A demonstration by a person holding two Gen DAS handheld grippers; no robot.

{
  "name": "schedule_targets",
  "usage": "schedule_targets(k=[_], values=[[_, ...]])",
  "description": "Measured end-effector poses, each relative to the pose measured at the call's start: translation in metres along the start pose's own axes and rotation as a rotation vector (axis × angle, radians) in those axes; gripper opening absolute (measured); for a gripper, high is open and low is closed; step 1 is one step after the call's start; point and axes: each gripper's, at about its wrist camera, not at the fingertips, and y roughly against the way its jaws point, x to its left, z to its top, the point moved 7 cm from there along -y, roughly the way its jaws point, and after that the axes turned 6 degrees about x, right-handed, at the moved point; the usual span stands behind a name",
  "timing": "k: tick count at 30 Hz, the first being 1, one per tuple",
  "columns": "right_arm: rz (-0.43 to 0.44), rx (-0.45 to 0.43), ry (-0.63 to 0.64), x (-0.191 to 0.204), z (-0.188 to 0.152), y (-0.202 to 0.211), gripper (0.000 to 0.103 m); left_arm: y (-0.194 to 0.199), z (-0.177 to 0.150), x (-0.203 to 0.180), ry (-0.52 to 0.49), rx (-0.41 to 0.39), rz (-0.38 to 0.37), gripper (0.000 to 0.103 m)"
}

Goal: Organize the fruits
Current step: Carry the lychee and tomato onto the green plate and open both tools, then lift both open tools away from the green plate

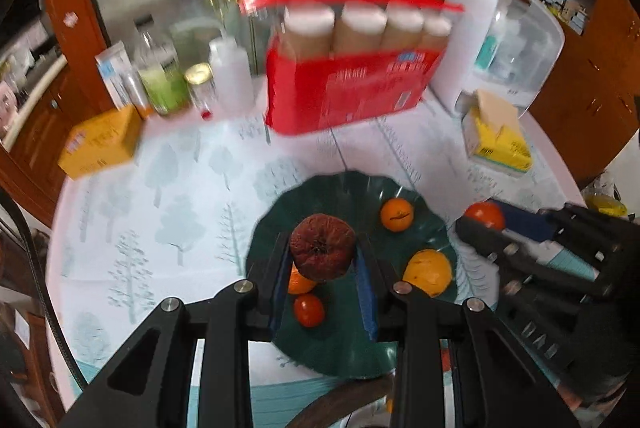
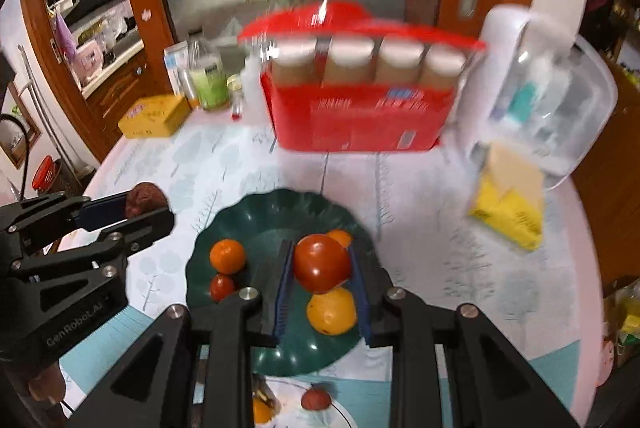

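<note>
My left gripper (image 1: 323, 254) is shut on a dark brown wrinkled fruit (image 1: 322, 247), held above the dark green scalloped plate (image 1: 344, 187). In the left wrist view the plate carries an orange (image 1: 396, 214), a yellow-orange fruit (image 1: 427, 272), a small red tomato (image 1: 308, 310) and another orange (image 1: 299, 282) partly hidden behind the held fruit. My right gripper (image 2: 322, 266) is shut on a red tomato (image 2: 322, 262), also over the green plate (image 2: 264, 211). From the right wrist view the left gripper (image 2: 150, 205) with its brown fruit (image 2: 145, 203) shows at the left.
A red box of cups (image 1: 348, 87) stands behind the plate, with bottles and jars (image 1: 164, 83), an orange-yellow box (image 1: 100, 143), a yellow tissue pack (image 1: 496, 139) and a clear container (image 1: 516, 55). A white plate (image 2: 340, 414) with a red fruit (image 2: 316, 399) lies at the near edge.
</note>
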Motion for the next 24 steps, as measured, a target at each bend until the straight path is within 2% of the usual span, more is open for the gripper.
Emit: schedule_targets(k=[7,15,16,18,20,22,24], values=[[0.022,0.109,0.020,0.003,-0.022,-0.077,0.027,-0.071,-0.005,-0.006,-0.009,0.087,-0.012,0.029],[0.049,0.133,0.047,0.003,-0.028,-0.111,0.028,-0.112,-0.012,-0.012,-0.037,0.140,-0.010,0.029],[0.045,0.135,0.056,0.003,-0.029,-0.112,0.029,-0.113,-0.013,-0.013,-0.042,0.143,-0.009,0.032],[0.037,0.126,0.077,0.005,-0.029,-0.113,0.030,-0.113,-0.013,-0.015,-0.054,0.135,-0.003,0.044],[0.022,0.116,0.093,0.006,-0.031,-0.114,0.033,-0.110,-0.012,-0.014,-0.059,0.118,0.012,0.062],[0.022,0.109,0.106,0.007,-0.032,-0.113,0.040,-0.106,-0.011,-0.014,-0.064,0.105,0.015,0.067],[0.021,0.097,0.111,0.007,-0.032,-0.111,0.043,-0.103,-0.010,-0.015,-0.072,0.102,0.018,0.067]])
